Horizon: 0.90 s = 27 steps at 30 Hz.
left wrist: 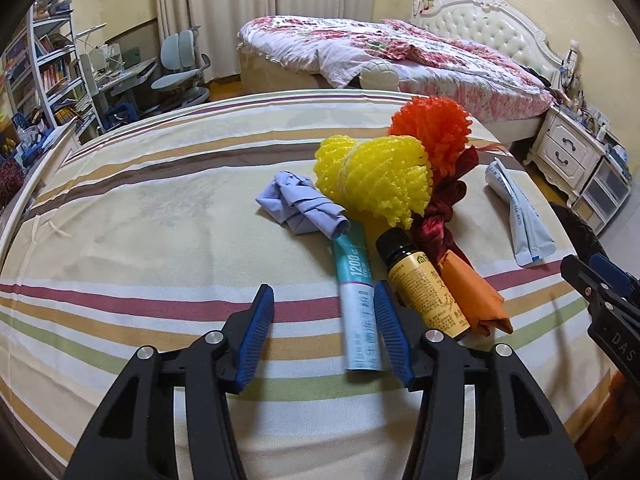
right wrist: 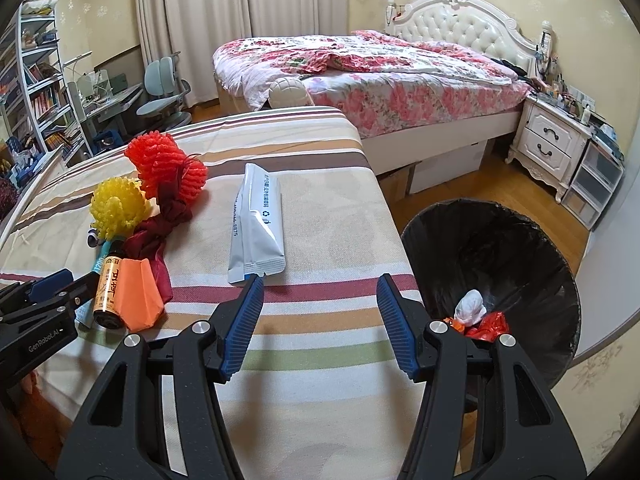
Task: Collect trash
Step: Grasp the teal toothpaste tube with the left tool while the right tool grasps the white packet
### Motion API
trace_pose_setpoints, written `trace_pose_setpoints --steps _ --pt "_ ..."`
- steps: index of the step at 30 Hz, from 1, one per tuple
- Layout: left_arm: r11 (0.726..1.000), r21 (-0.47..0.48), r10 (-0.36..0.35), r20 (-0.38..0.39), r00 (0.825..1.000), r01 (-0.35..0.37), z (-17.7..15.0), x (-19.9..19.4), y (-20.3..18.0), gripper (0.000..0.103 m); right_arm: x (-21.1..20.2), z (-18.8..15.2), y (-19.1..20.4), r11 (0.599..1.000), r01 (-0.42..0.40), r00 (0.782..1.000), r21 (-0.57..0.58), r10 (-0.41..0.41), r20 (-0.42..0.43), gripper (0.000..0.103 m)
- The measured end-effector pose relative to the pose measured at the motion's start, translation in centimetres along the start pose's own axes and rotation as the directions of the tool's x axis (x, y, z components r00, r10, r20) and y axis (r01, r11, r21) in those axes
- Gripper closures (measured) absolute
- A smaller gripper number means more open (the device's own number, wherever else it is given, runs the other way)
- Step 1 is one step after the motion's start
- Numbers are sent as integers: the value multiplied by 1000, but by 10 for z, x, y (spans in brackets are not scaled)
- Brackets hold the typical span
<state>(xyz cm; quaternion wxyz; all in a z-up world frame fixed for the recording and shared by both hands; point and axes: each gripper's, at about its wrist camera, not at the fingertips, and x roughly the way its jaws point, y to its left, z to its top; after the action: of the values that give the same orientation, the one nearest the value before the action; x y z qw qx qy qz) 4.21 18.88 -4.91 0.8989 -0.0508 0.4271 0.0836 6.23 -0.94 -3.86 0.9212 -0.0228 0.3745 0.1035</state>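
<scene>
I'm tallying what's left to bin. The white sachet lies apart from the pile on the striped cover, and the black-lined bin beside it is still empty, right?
Not quite. The bin already holds trash: a white wad and red plastic, as the right wrist view shows. The white sachet does lie apart from the pile on the striped cover.

Floral bed (right wrist: 380, 76), desk chair (right wrist: 164, 88), nightstand (right wrist: 548, 148)

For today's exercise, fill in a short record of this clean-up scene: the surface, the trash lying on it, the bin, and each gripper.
surface: striped cloth
trash on it: white sachet, teal-and-white tube, brown bottle, orange paper, lilac wad, yellow foam net, red foam net, dark red ribbon
bin: black-lined bin beside the surface, already holding scraps
left gripper: open, the tube between its jaws
right gripper: open, empty, near the sachet's end
</scene>
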Motion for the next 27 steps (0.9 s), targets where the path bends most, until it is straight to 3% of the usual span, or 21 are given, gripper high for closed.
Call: trace_pose_setpoints --steps 3,7,10,27 --pt "1000 4 -4 0 1000 4 -1 1 -1 55 0 0 0 1000 0 1000 0 0 0 46" --pt "1000 15 -20 8 1000 20 -2 -1 0 77 0 0 3 1000 -4 1000 -5 4 0 46" --pt "999 10 -38 13 999 38 -4 -3 4 84 1 1 6 1000 -9 1000 -9 9 0 46" --pt "998 -19 -63 20 998 64 -9 -10 20 86 17 21 25 998 -41 999 -52 41 -7 46"
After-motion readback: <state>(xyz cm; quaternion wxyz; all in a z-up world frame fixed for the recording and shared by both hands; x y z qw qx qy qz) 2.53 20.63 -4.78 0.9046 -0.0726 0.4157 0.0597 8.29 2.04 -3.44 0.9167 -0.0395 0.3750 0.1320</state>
